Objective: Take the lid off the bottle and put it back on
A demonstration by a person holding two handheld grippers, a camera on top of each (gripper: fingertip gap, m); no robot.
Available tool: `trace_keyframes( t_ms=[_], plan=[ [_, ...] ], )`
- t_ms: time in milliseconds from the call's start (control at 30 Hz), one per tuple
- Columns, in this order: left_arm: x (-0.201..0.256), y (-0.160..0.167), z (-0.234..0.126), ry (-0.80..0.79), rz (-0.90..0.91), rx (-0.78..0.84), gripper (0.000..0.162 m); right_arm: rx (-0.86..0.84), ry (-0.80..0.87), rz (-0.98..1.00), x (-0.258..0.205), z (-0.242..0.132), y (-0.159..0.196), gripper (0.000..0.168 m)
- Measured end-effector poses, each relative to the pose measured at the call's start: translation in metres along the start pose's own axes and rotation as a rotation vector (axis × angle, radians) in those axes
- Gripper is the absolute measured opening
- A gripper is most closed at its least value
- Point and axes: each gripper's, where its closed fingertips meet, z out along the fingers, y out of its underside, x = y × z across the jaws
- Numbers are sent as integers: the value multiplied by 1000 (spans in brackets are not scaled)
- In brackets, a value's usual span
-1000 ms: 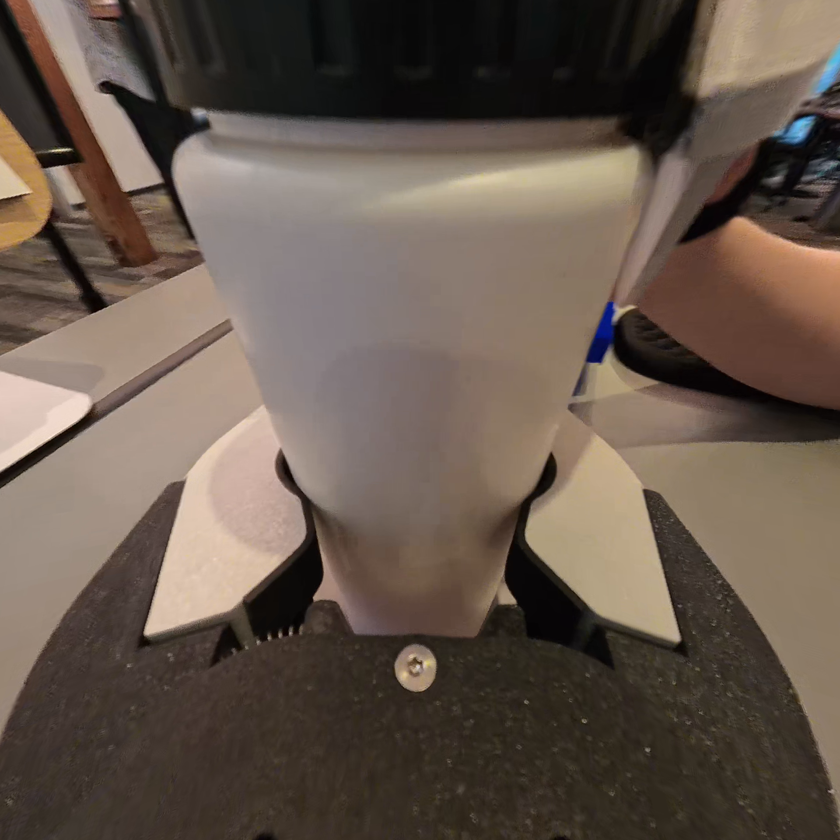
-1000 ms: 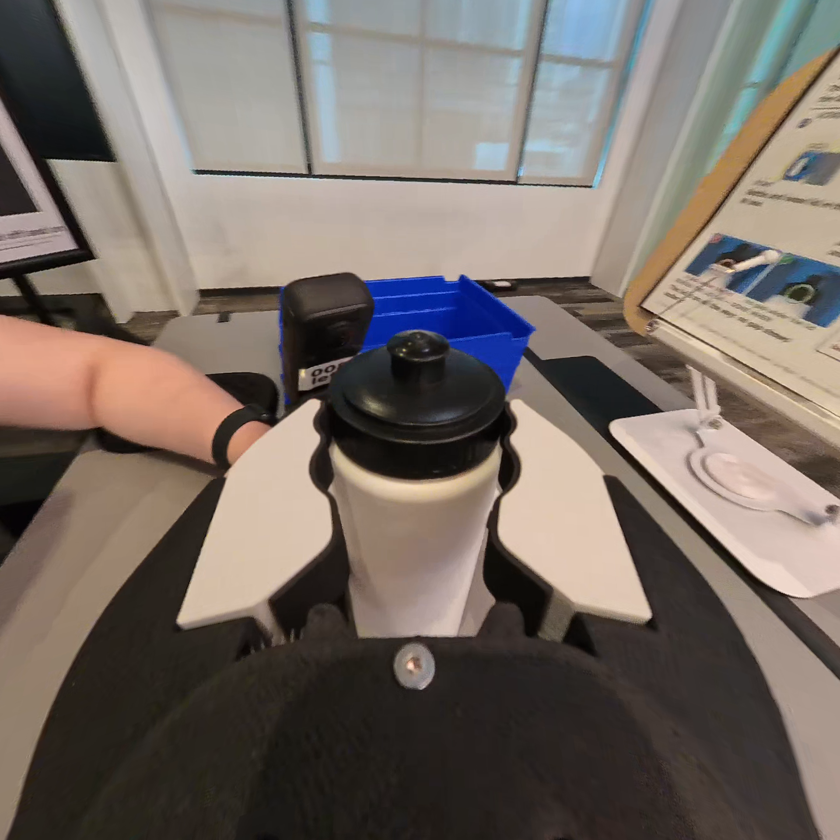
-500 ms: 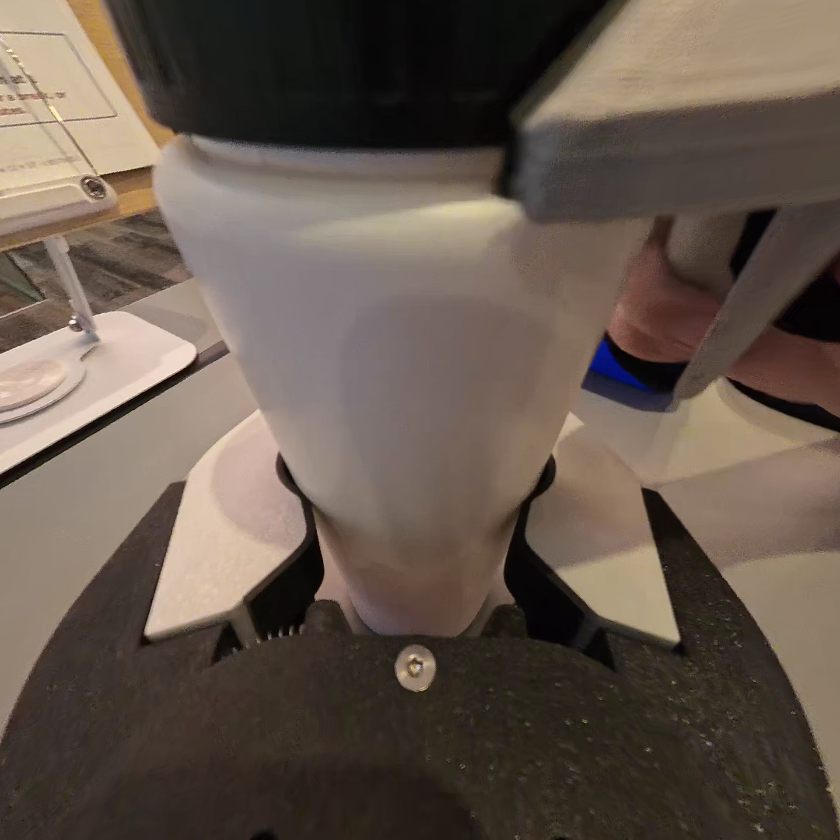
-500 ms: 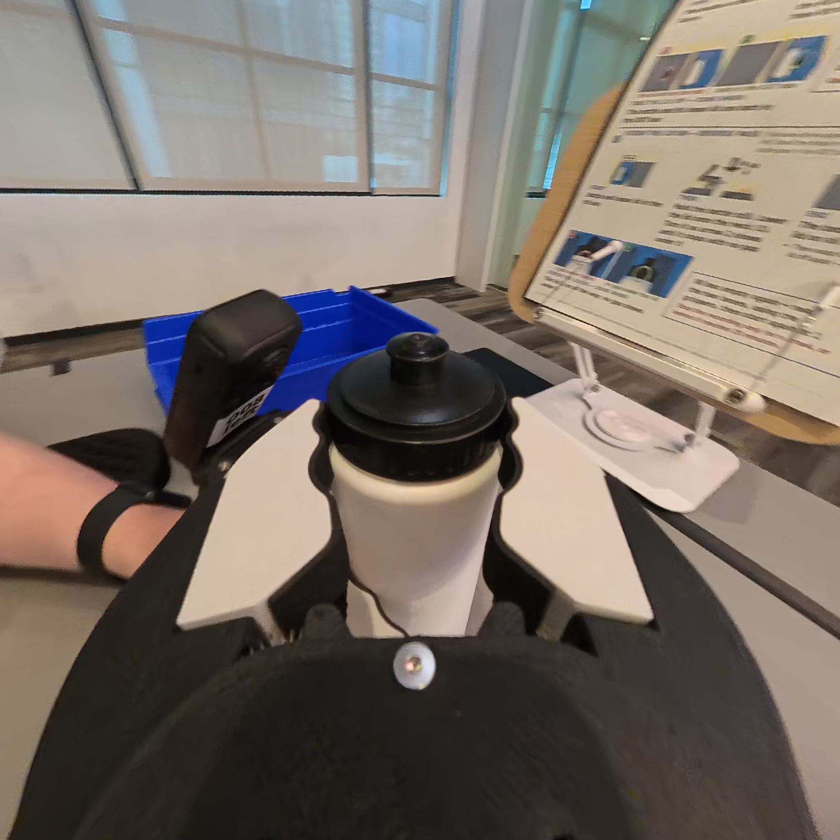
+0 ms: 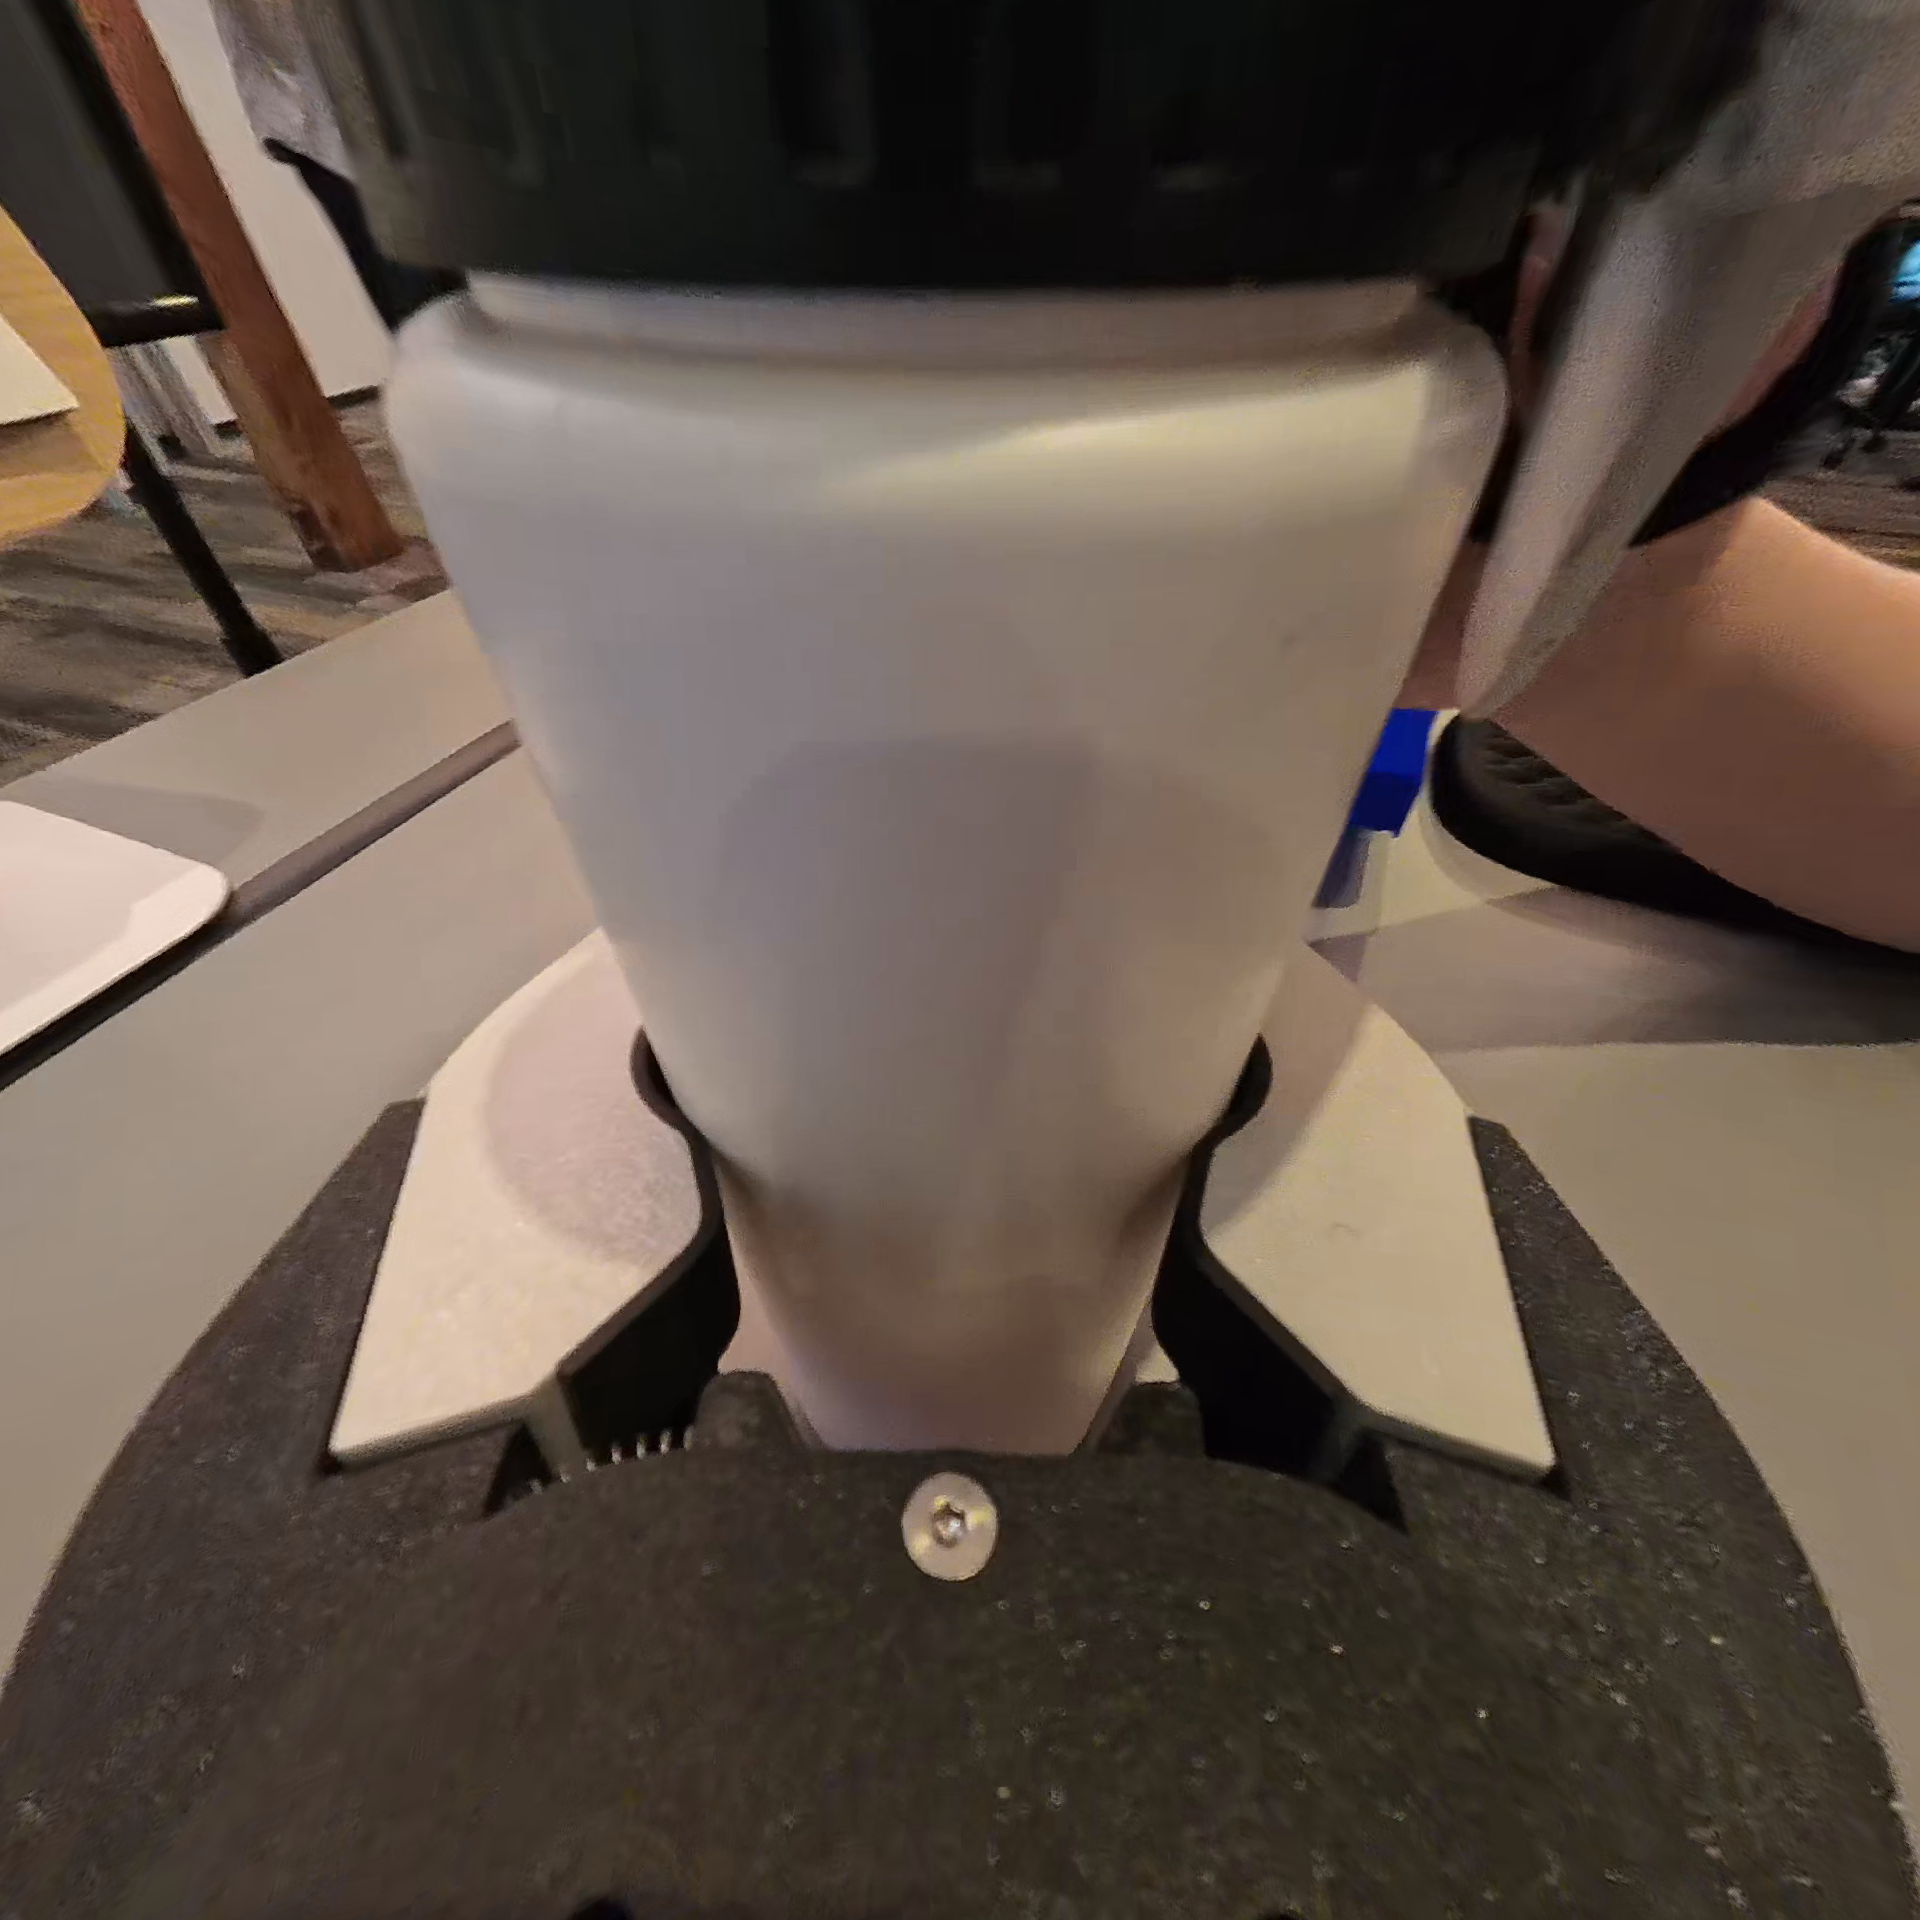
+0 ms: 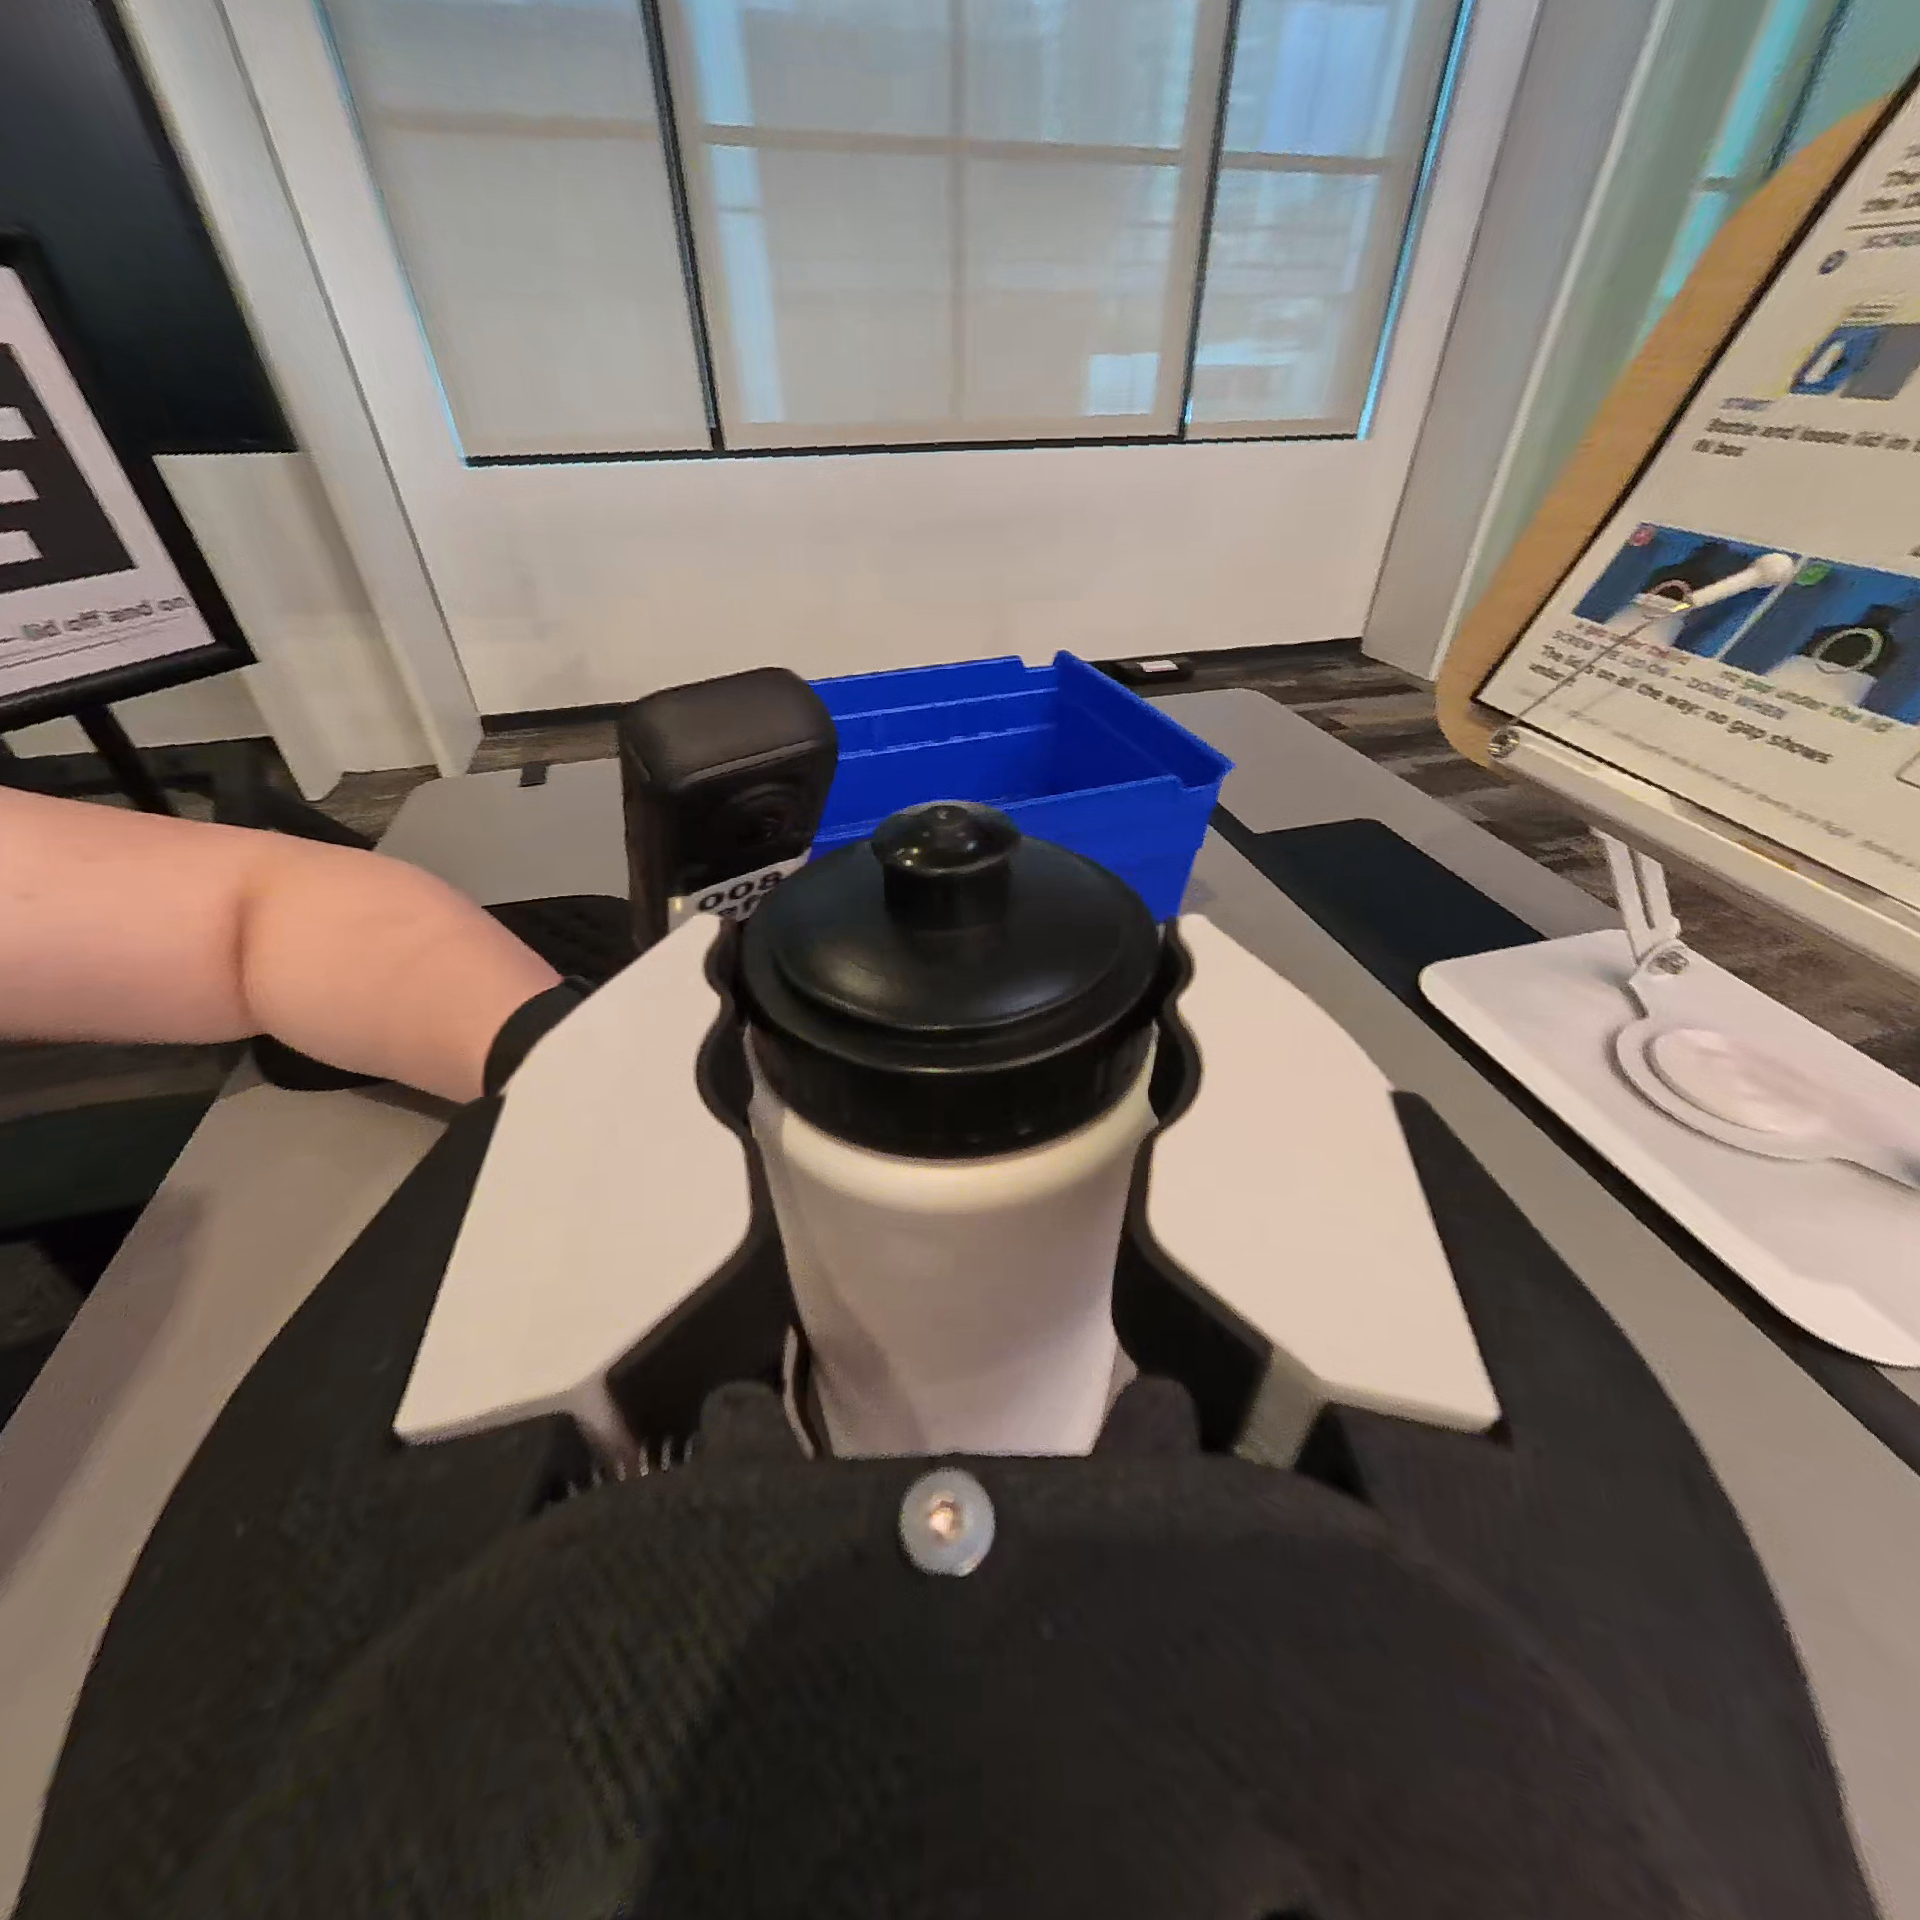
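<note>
Both grippers clamp one white bottle (image 5: pixel 935 727), lid (image 6: pixel 951 997) on.

At far left a person's forearm (image 6: pixel 260 956) reaches in beside the left gripper's camera (image 6: pixel 727 790). The left gripper (image 5: pixel 951 1091) pinches the bottle's lower body between its fingers (image 5: pixel 540 1247), above the grey table (image 5: pixel 208 1091). The right gripper (image 6: pixel 951 1039) closes on the black lid at the bottle's top, which sits seated on the neck. A blue bin (image 6: pixel 1039 758) stands just beyond, a white stand (image 6: pixel 1714 1122) to the right.
</note>
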Motion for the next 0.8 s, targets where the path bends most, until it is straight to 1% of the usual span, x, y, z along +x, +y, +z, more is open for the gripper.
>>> trace_keyframes(
  t_ms=[100, 267, 367, 467, 533, 567, 633, 733, 767, 800],
  plan=[
    [-9, 1, 0, -78, 10, -24, 102, -5, 91, -20, 5, 3, 0, 77],
    [-25, 4, -2, -185, -37, -57, 101, 70, 382, 58, 19, 5, -1, 77],
    [-23, 3, -2, -187, -17, -49, 101, 43, 425, 15, 18, 6, 0, 77],
    [-23, 2, -2, -156, -25, -34, 101, 30, 367, -11, 17, 7, 0, 77],
    [-22, 1, -4, -116, -36, -16, 101, 13, 239, -30, 11, 9, 0, 77],
    [-20, 1, -5, -90, -34, -8, 101, 5, 155, -19, 6, 9, 0, 81],
    [-14, 0, -6, -33, -33, 6, 102, 17, 21, 30, 0, 3, -3, 82],
    [-3, 2, -4, 28, -10, 5, 102, 58, -71, 61, -2, -7, -9, 78],
    [-1, 3, -2, 35, -7, -3, 105, 40, -94, 46, -4, -8, -7, 74],
    [0, 2, 1, 36, -5, -1, 112, 2, -100, 24, -4, -8, -2, 73]
  ],
)
